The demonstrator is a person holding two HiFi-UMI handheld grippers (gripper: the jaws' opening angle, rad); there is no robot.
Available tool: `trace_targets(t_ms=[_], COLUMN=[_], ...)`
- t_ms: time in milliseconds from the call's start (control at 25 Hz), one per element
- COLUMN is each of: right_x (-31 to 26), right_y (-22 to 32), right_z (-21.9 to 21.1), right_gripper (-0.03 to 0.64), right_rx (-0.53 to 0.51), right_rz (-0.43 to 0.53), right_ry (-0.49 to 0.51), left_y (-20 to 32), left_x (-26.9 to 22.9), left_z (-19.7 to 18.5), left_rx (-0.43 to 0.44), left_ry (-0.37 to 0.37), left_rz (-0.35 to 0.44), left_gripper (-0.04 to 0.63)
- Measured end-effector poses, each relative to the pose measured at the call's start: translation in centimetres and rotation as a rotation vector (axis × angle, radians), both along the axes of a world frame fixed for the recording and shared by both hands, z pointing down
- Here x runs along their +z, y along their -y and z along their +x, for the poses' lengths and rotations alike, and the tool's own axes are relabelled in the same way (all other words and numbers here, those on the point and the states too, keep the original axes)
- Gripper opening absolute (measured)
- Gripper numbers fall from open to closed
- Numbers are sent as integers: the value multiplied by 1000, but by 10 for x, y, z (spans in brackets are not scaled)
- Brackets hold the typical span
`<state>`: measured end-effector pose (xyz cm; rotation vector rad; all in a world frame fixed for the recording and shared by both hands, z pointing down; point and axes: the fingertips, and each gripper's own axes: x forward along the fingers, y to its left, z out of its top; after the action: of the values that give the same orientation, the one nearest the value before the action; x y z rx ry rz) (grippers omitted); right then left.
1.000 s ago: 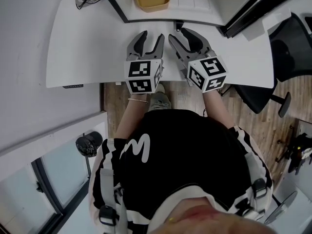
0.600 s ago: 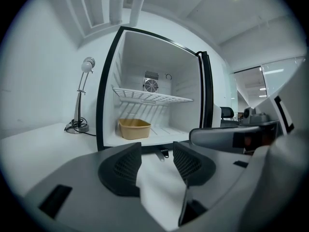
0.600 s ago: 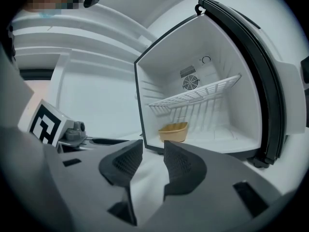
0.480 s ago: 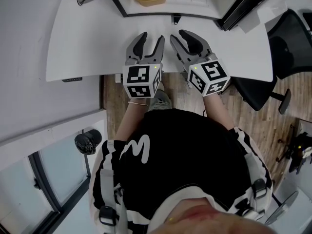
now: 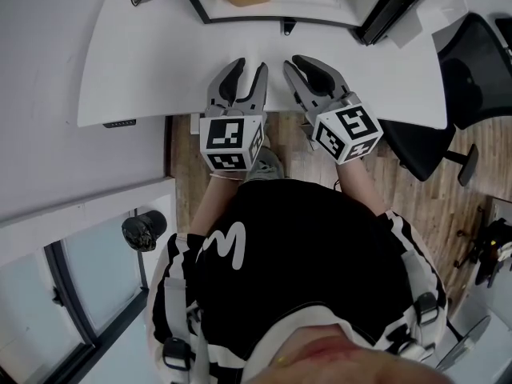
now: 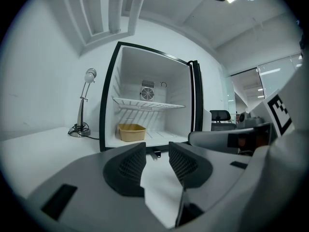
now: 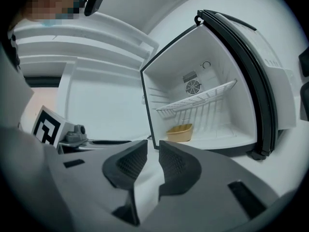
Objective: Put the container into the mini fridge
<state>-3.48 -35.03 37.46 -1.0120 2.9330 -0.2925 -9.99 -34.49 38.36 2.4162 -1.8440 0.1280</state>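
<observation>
Left tongs (image 5: pixel 247 65) / right tongs (image 5: pixel 294 61) | jaws closing, empty | pulled back

White table (image 5: pixel 136 62): open mini fridge (image 6: pixel 176 88) at far edge, desk lamp (image 6: pixel 78 129) just beside, left.

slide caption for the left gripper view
Left hand-held gripper, jaws just closing on nothing, faces the open mini fridge holding the tan container.

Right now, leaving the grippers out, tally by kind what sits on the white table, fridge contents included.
Mini fridge: 1
Tan container: 1
Desk lamp: 1
Total: 3
</observation>
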Motion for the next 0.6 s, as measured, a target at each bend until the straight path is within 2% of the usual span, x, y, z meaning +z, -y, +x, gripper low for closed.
trace_targets(t_ms=[400, 600], right_x=[-17, -20], right_y=[-26, -37], right_z=[8, 9], right_gripper=[57, 46], right_rx=[-18, -34], right_rz=[49, 53], right_ry=[22, 35], left_y=[-27, -37], left_x=[-14, -18], left_z=[5, 7], left_rx=[5, 5], left_ry=[-22, -38], left_rz=[65, 83], left_gripper=[98, 92])
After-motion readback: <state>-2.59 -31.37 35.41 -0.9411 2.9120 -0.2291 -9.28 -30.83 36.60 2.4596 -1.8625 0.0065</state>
